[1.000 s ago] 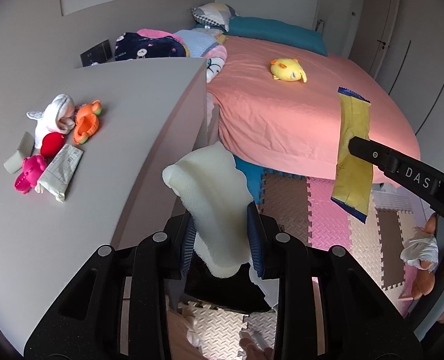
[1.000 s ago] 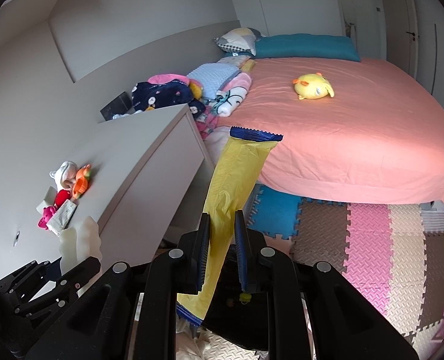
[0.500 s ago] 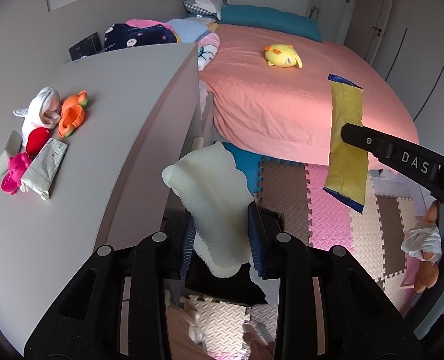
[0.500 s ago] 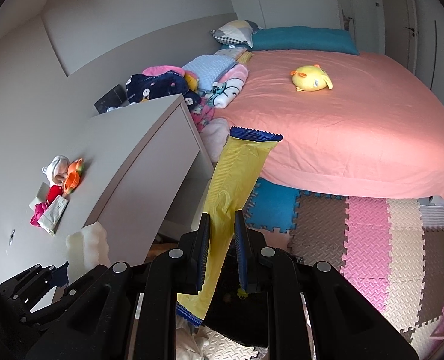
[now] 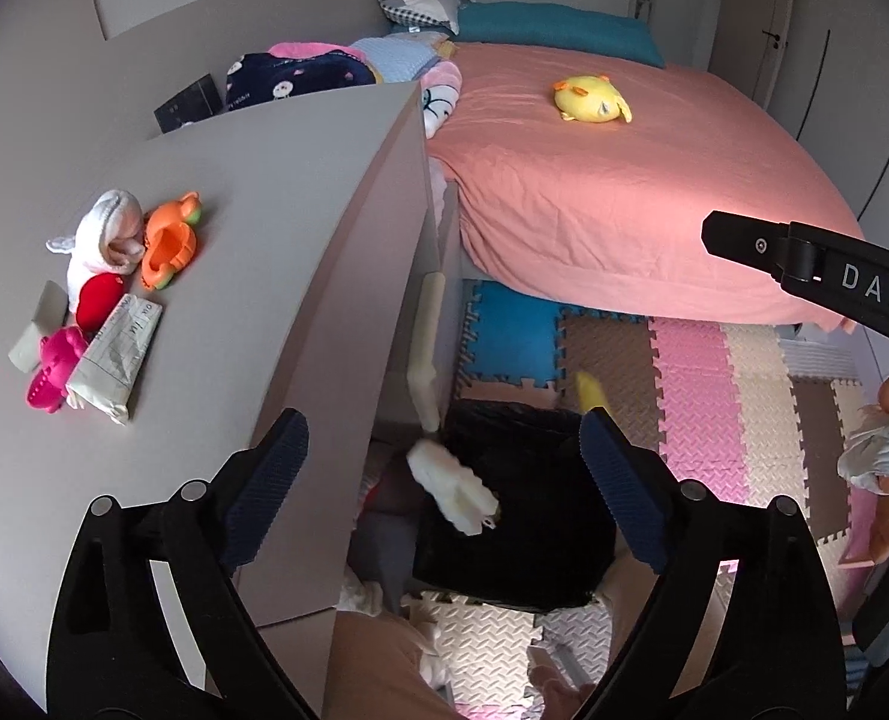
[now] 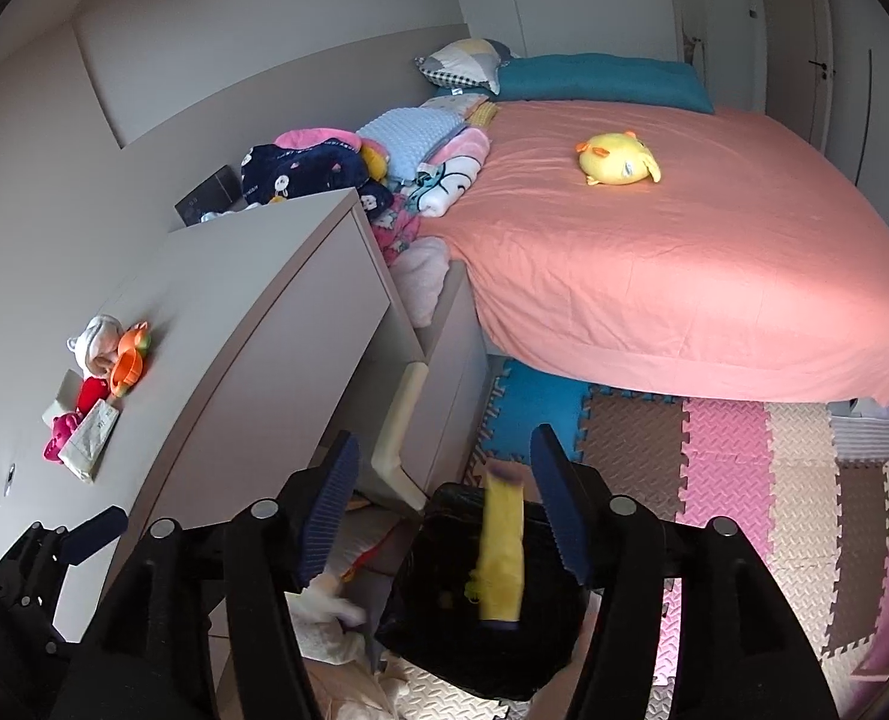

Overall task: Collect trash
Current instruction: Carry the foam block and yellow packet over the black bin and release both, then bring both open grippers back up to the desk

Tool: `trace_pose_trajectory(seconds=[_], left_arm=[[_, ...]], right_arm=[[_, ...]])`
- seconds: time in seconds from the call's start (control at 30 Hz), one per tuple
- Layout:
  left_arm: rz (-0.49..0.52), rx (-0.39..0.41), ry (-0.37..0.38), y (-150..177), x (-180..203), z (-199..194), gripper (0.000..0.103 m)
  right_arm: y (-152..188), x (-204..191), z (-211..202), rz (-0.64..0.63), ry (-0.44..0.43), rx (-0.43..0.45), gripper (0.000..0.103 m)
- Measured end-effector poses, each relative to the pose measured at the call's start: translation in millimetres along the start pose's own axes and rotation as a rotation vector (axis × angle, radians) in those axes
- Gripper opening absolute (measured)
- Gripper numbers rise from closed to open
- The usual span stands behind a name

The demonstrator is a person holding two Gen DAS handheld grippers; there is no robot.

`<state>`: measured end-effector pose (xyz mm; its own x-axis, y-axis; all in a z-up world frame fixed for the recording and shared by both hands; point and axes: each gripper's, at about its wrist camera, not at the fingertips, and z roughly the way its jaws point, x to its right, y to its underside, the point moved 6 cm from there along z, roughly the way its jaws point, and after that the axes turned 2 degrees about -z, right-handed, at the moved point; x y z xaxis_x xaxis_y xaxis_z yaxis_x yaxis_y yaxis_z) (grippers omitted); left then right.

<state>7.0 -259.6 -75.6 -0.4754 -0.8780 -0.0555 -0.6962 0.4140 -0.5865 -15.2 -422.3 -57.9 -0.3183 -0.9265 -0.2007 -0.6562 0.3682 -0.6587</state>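
A black trash bag (image 5: 522,510) stands open on the floor below both grippers; it also shows in the right wrist view (image 6: 486,594). My left gripper (image 5: 444,480) is open and empty. A cream foam piece (image 5: 453,489), blurred, drops at the bag's left rim. My right gripper (image 6: 444,498) is open and empty. A yellow wrapper (image 6: 501,546), blurred, falls into the bag below it. A folded paper packet (image 5: 114,357) lies on the grey dresser top (image 5: 252,228) among toys.
Toys (image 5: 138,246) sit on the dresser's left part. A bed with a pink sheet (image 5: 624,180) and a yellow plush (image 5: 591,99) lies beyond. Coloured foam mats (image 5: 714,372) cover the floor. The right gripper's finger (image 5: 804,258) crosses the left view's right side.
Both grippers opened. The foam piece left the left gripper and the yellow wrapper left the right gripper; both are falling toward the black bag.
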Motion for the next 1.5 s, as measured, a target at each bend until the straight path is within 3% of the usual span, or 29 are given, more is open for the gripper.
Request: trace_pose_trajectory(seconds=[0.13, 0.77, 1.5], left_arm=[[-0.010, 0.001, -0.017, 1, -6, 0, 0.096], [-0.067, -0.003, -0.013, 7, -22, -2, 0.096], [-0.156, 0.019, -0.103, 8, -95, -23, 0.096]], right_arm=[[-1, 0, 0, -0.001, 0.005, 0.004, 0.067], [4, -10, 3, -0.008, -0.014, -0.009, 0.067], [-4, -85, 27, -0.096, -0.110, -0.044, 0.067]])
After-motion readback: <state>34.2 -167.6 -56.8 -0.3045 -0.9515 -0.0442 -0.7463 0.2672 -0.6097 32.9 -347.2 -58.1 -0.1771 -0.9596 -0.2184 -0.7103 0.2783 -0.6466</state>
